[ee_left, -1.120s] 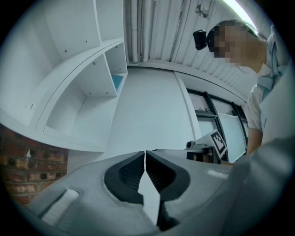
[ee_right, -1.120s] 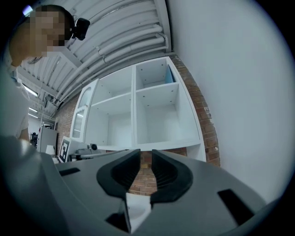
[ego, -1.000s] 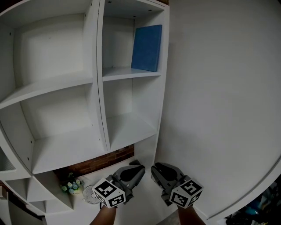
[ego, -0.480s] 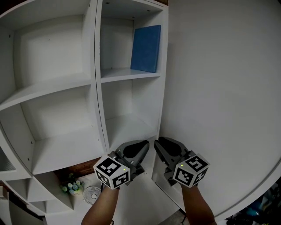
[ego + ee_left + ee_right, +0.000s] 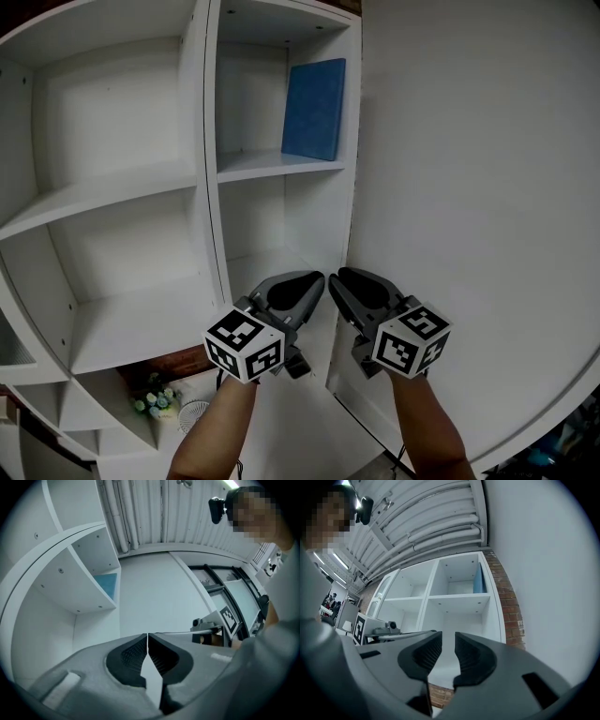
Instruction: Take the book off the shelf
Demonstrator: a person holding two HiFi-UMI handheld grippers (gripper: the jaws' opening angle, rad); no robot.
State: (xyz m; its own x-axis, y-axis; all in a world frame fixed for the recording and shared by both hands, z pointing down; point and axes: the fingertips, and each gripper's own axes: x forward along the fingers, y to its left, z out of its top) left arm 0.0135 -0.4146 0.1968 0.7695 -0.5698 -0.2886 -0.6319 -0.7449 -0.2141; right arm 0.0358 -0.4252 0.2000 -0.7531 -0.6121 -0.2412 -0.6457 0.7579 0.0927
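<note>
The blue book (image 5: 314, 110) is standing upright in the upper right compartment of the white shelf unit (image 5: 212, 187). It is resting on that compartment's board and leaning against the right side wall.

Both grippers are hanging well below the book, in front of the lower right compartment, and are apart from it. The left gripper (image 5: 311, 280) is pointing its tips up toward the shelves. In the left gripper view its jaws are meeting at the tips, with nothing held between them. The right gripper (image 5: 339, 278) is sitting just beside it, tips near those of the left. In the right gripper view its jaws are standing slightly apart, and only the shelf unit is showing through the narrow gap.

A plain white wall (image 5: 469, 187) is adjoining the shelf unit on the right. A strip of brick (image 5: 187, 356) and a small bunch of flowers (image 5: 150, 398) are showing under the lowest shelves.
</note>
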